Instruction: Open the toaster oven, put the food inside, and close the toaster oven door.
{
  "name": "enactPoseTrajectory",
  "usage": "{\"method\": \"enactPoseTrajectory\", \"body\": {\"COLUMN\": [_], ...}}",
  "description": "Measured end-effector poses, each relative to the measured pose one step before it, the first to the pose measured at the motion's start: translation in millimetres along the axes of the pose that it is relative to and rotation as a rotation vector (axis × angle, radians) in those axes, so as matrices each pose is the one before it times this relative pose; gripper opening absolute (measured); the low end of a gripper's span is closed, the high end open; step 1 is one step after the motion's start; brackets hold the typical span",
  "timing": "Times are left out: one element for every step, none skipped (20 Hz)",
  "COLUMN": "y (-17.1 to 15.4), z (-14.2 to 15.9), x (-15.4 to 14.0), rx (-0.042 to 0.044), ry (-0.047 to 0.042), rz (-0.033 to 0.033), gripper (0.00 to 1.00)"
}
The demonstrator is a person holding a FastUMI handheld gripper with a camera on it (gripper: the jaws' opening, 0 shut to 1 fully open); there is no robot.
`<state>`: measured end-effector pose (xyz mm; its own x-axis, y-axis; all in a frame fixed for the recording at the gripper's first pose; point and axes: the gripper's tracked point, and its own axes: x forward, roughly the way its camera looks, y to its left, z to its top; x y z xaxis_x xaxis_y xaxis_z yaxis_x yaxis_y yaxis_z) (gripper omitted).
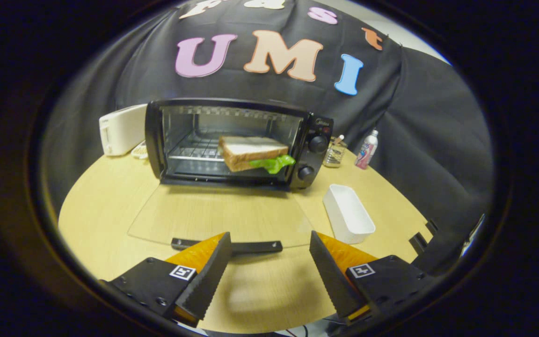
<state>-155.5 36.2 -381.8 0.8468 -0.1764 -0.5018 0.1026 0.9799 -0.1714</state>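
Black toaster oven mid-frame open, glass door flat on desk; sandwich with green lettuce inside on rack; tool bottom centre spread wide, empty; door closing left.

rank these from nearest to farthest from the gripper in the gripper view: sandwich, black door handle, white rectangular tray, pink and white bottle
Gripper, jaws open and empty:
1. Black door handle of the lowered glass door, just ahead of the fingers.
2. White rectangular plastic tray, ahead and right.
3. Sandwich with green lettuce, on the oven rack.
4. Pink and white bottle, far right, by the cloth.
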Motion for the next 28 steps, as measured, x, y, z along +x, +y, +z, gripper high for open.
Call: {"method": "enactPoseTrajectory", "body": {"y": [2.88, 3.43, 5.89, 3.79, 4.49, 6.59, 5.25, 3.94, 4.52, -0.24, 0.89, 1.03, 1.23, -3.23, -3.48, -1.07, -0.09, -1.04, -0.52, 1.67, 1.56, 1.0, 2.27, 3.22, 3.27, 1.31, 2.45, 0.49], "z": [-7.37, -7.31, -6.58, -7.01, -5.65, -4.69, -2.73, -2.72, -0.39, 2.29, -2.27, 3.19, 1.77, 3.12, 4.06, 6.31, 7.87, 6.14, 6.46, 9.39, 10.54, 9.24, 10.68, 9.51, 10.74, 9.59, 10.98, 6.67], "x": [-1.89, -0.97, -1.91, 2.23, 3.68, 4.65, 4.72, 5.88, 2.73, 0.58, 0.92, -0.96, -0.07, -0.2, -1.45, -2.12, -0.34, 0.58, 0.38, 1.52, 2.05, 2.71, 3.58, 4.54, 3.89, 4.69, 4.54, 4.79], "rx": [-0.00665, -0.00687, -0.00717, -0.01016, -0.01233, -0.01265, -0.01153, -0.00837, -0.00172, 0.00668, 0.00346, 0.01113, -0.00047, -0.00549, 0.00705, 0.01827, 0.0211, 0.00894, 0.00115, -0.00035, -0.00237, 0.00124, 0.00735, 0.01216, 0.01341, 0.01253, 0.01147, 0.0087], "ry": [0.01085, 0.0166, 0.01488, 0.01139, 0.01133, 0.01189, 0.008, 0.00581, 0.00518, -0.01349, 0.00294, -0.00906, 0.00313, -0.00385, -0.0134, -0.01537, -0.01779, -0.0104, -0.01043, -0.01812, -0.01636, -0.01799, -0.0156, -0.01651, -0.01525, -0.01701, -0.01599, -0.00834], "rz": [0.00117, 0.0053, 0.00546, 0.00618, 0.0081, 0.01367, 0.00977, 0.00996, 0.01517, -0.00351, -0.00004, 0.00576, 0.00613, -0.01066, -0.00364, -0.00049, 0.00043, -0.00508, 0.00193, 0.00349, 0.00095, 0.00157, 0.00258, 0.00522, 0.00392, 0.00175, 0.00322, -0.00059], "gripper": [1.0, 1.0, 1.0, 1.0, 1.0, 1.0, 1.0, 1.0, 0.99, 0.99, 0.98, 0.95, 0.95, 0.95, 0.96, 0.97, 0.97, 0.97, 0.97, 0.97, 0.97, 0.97, 0.97, 0.97, 0.97, 0.97, 0.97, 0.97]}}
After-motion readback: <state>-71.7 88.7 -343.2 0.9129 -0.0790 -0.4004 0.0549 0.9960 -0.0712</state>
